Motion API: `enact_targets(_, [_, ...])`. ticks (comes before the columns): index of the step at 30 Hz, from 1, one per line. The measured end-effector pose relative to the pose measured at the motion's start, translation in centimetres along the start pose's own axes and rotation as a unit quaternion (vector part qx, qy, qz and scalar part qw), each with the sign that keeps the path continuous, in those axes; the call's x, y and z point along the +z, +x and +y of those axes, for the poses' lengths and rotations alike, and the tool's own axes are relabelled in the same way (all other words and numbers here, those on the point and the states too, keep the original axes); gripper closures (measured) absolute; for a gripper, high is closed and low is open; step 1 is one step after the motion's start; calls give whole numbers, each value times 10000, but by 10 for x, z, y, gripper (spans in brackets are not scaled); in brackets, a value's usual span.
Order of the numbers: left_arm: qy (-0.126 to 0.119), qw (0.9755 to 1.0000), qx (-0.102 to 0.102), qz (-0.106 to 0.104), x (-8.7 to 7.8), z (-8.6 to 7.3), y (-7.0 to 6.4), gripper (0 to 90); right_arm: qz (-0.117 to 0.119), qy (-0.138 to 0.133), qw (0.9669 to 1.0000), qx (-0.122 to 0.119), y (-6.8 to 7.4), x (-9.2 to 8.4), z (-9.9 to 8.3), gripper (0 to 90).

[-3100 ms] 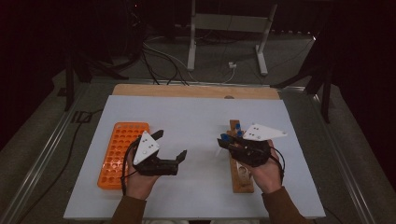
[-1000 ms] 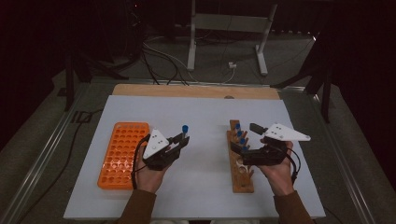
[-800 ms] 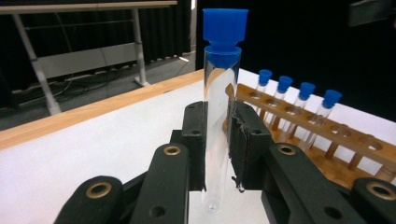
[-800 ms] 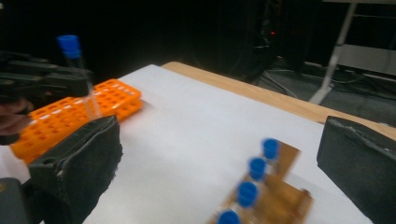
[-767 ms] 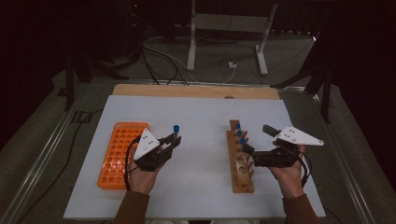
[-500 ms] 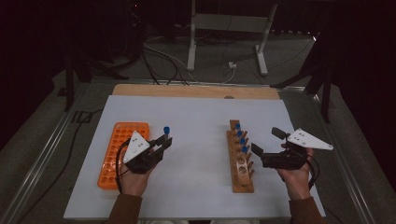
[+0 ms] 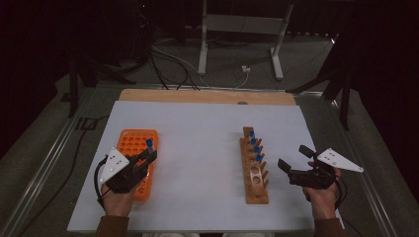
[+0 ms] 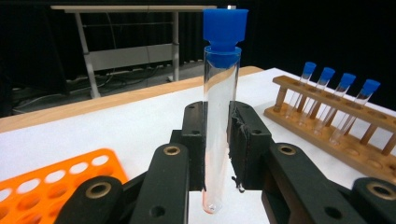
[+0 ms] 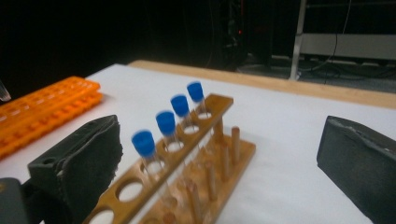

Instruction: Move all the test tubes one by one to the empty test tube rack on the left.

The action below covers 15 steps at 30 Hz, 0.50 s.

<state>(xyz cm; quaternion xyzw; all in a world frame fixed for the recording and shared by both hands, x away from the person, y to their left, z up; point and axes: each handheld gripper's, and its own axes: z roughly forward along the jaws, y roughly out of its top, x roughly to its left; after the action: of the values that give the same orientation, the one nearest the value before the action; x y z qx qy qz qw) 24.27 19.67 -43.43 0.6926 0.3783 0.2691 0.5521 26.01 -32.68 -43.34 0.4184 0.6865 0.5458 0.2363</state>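
L claw tight on blue-capped tube — R claw wide, empty

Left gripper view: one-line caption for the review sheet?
Left gripper clamps an upright blue-capped test tube above the orange rack; wooden rack with four capped tubes behind.

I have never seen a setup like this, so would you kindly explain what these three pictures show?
A person at a white table holds a hand-operated clamp tool in each hand. One picture looks down from above; the other two come from small cameras riding on each tool, looking along its black jaws. On the table lie an orange rack and a wooden rack with four blue-capped tubes standing in it. The left gripper, above the orange rack, is clamped on one upright glass tube with a blue cap. The right gripper is open and holds nothing, beside the wooden rack.
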Motion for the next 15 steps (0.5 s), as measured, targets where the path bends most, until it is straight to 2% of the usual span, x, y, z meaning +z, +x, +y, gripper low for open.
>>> enact_targets(4, [13, 10000, -10, 62, -10, -6, 4, 780, -12, -63, 10000, 64, -2, -3, -2, 2])
enact_targets(10, [9, 9998, -160, 155, -26, -21, 10, 780, -47, -185, 9998, 65, 0, -7, -2, 2])
enact_targets(15, [35, 9998, -144, 162, -35, -26, 9, 779, -20, -214, 9998, 40, 2, -7, -3, 2])
